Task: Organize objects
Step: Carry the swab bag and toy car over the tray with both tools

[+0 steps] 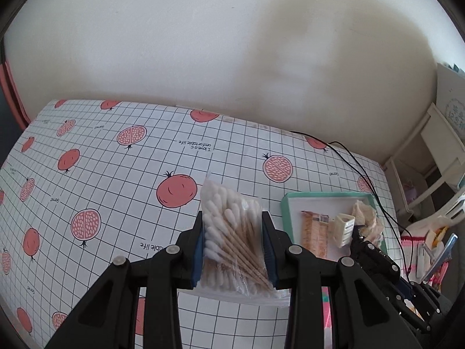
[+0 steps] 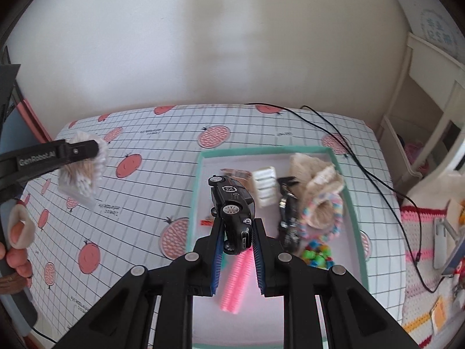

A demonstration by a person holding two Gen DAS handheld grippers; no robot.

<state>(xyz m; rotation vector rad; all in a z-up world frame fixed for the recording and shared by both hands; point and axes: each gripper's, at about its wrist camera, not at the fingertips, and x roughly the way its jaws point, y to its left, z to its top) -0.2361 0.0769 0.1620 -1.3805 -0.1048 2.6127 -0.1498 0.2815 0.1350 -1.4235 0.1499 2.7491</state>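
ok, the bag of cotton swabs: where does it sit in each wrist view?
Left wrist: bag of cotton swabs at centre, clamped between the left gripper fingers, above the tablecloth.
Right wrist: far left, mid-height, partly behind that gripper's finger.
Shared landmark: the green-rimmed tray, to the bag's right in both.

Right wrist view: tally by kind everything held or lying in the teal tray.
Black toy car: 1
Bag of cotton swabs: 1
White hair claw: 1
Cream lace scrunchie: 1
Pastel bead bracelet: 1
Pink ridged strip: 1
Snack packet: 1
Blurred black item: 1
Multicoloured bead cluster: 1
Small red item: 1
Total: 10
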